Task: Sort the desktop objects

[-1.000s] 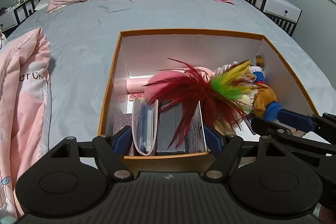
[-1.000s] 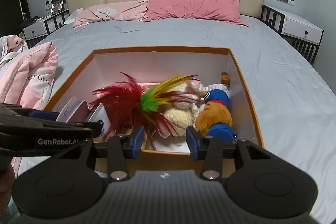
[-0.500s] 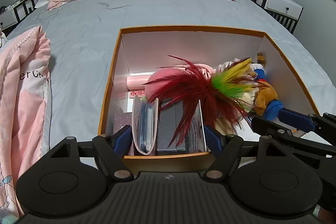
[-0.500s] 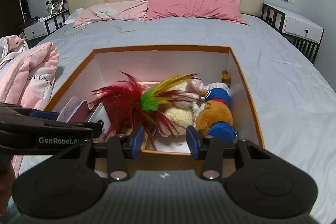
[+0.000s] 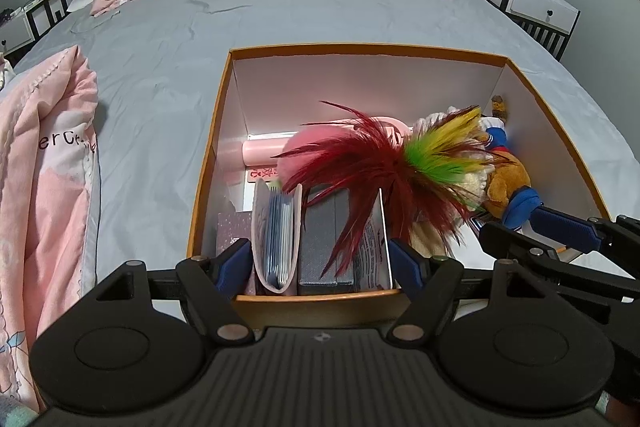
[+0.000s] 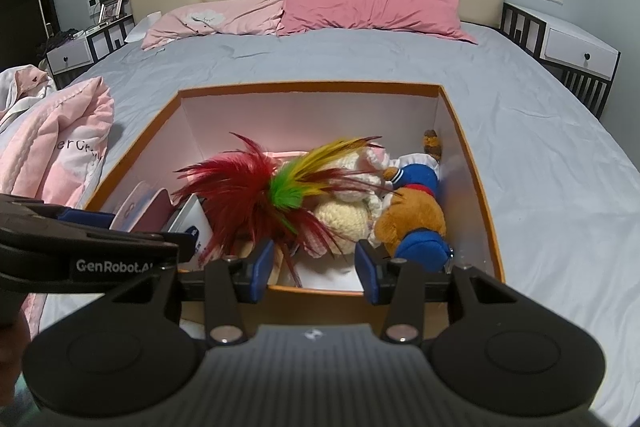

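Left wrist view: left hand-held gripper (image 5: 318, 263) spread wide, empty, at box (image 5: 216, 147) edge. Right hand-held gripper (image 6: 315, 266) likewise released, empty. Unchanged from before.

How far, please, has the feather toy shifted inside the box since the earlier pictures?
No shift shows: the feather toy still lies across the box, red plumes over the upright books.

An orange-rimmed box (image 5: 216, 131) holds a red, green and yellow feather toy (image 5: 384, 163) lying mid-box, card wallet (image 5: 278, 231) upright at the near-left, plush bear (image 6: 416, 215) along the right wall.
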